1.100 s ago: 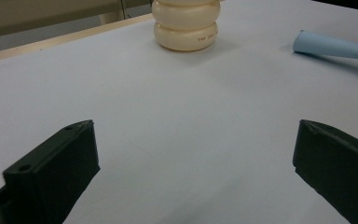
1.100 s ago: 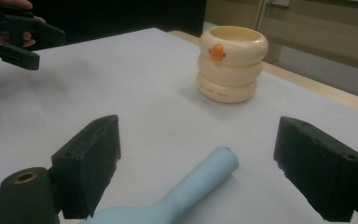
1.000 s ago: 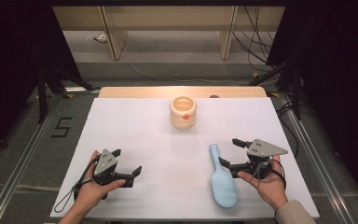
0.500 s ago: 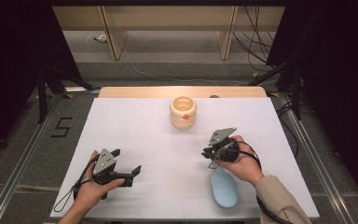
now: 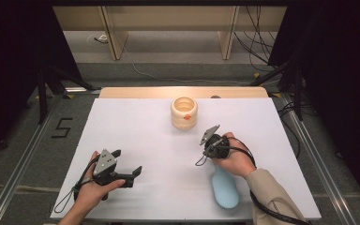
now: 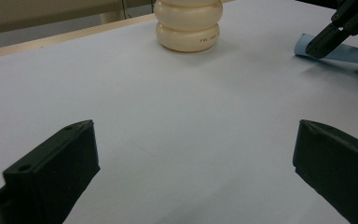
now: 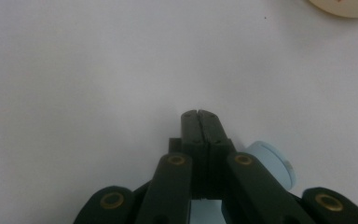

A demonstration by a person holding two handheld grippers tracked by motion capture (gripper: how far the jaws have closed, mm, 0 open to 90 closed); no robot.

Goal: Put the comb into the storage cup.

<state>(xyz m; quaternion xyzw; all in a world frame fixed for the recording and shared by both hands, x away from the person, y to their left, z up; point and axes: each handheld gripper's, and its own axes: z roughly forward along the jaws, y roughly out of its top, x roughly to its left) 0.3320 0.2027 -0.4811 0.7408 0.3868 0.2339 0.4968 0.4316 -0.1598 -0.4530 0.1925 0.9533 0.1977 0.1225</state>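
The right claw (image 5: 201,161) has just been closing; its jaws now meet with nothing between them, tips down just above the pale blue bottle (image 5: 226,187) lying on the white surface (image 5: 140,126). The left claw (image 5: 127,165) rests well apart, jaws spread and empty. Farther off stands a cream ringed pot (image 5: 184,112); its small printed line is too fine to read. A "5" (image 5: 62,127) marks the floor.

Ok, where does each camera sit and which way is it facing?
High view: above the person's side, looking forward and down at the white table; both hands and claws show.
Left gripper view: on the left claw, low, facing the cream ringed plastic pot; open jaws.
Right gripper view: on the right claw, looking down; shut jaws.
All share the pale blue brush.
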